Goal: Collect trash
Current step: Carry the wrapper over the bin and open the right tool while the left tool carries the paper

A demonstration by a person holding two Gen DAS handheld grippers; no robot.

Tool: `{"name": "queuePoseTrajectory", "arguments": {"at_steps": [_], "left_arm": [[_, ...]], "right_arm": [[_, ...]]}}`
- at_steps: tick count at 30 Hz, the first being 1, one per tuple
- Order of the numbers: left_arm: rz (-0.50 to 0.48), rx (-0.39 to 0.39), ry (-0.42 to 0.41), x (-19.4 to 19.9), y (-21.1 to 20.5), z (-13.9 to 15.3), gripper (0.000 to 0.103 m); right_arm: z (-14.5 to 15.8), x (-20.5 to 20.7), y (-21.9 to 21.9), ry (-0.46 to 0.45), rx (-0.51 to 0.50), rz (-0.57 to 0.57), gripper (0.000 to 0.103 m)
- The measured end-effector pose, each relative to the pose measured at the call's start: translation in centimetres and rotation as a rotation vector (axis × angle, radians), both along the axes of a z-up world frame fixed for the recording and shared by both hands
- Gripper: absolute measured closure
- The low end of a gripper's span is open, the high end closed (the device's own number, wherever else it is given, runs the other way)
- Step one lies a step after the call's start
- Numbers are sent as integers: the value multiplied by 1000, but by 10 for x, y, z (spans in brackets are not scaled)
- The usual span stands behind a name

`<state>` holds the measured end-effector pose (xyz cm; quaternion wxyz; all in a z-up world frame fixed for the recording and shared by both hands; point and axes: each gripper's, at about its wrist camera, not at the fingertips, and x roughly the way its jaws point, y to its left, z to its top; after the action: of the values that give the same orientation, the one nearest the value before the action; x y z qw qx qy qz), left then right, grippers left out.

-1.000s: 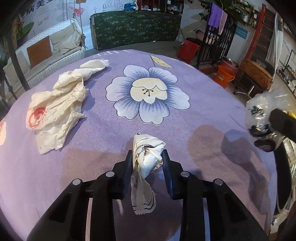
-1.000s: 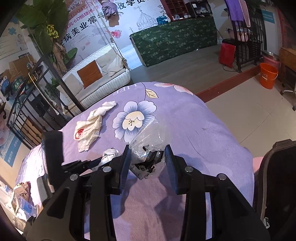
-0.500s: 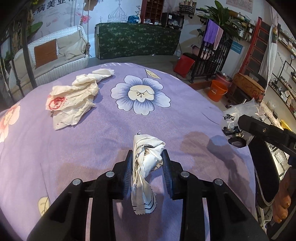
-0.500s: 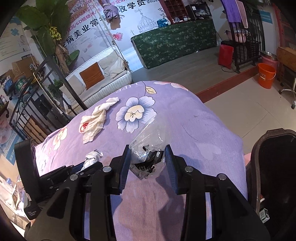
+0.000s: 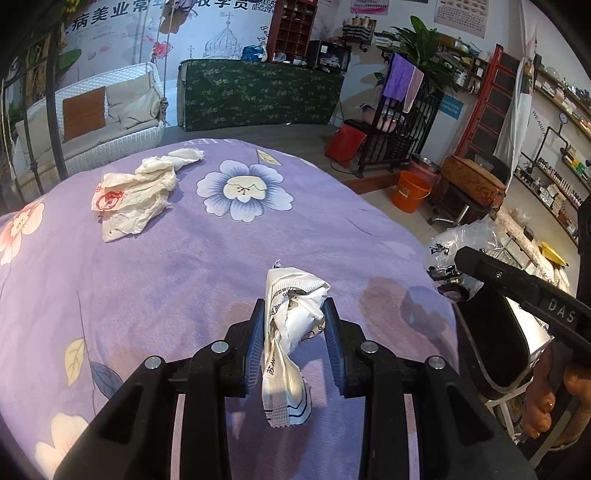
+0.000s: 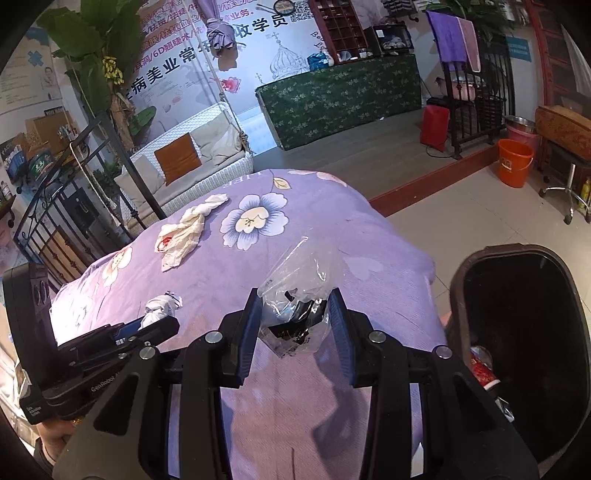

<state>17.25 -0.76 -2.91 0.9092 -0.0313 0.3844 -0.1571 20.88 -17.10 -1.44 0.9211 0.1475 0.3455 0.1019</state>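
Gripping a clear bag (image 6: pixel 295 302), the right gripper (image 6: pixel 294 325) should clear the bin (image 6: pixel 517 266) rim before letting go, while the left gripper (image 5: pixel 294 334) clamps a white wrapper (image 5: pixel 291 332).

Crumpled white wrapper (image 5: pixel 291 325), clear bag (image 6: pixel 295 295), perhaps plastic, held aloft.

We see soft, even indoor light, with a bluish cast on the wall poster (image 5: pixel 221 33). On the purple bedspread (image 5: pixel 177 266) faint, blurred shadows lie just right of the flower print (image 5: pixel 243 190). Both fisheye views bend straight lines hard toward the edges, and black vignettes fill the corners. The trash bin (image 6: pixel 517 332) interior is nearly black. Focus stays fairly sharp throughout.
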Motion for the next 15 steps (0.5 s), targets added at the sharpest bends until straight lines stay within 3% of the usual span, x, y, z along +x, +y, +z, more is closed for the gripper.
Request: {"name": "queuePoseTrajectory", "arguments": {"at_steps": [15], "left_arm": [[-95,-70,-30,-30,-40,10,73]], "right_arm": [[-8,-59,-91,13,-2,-202,65]]}}
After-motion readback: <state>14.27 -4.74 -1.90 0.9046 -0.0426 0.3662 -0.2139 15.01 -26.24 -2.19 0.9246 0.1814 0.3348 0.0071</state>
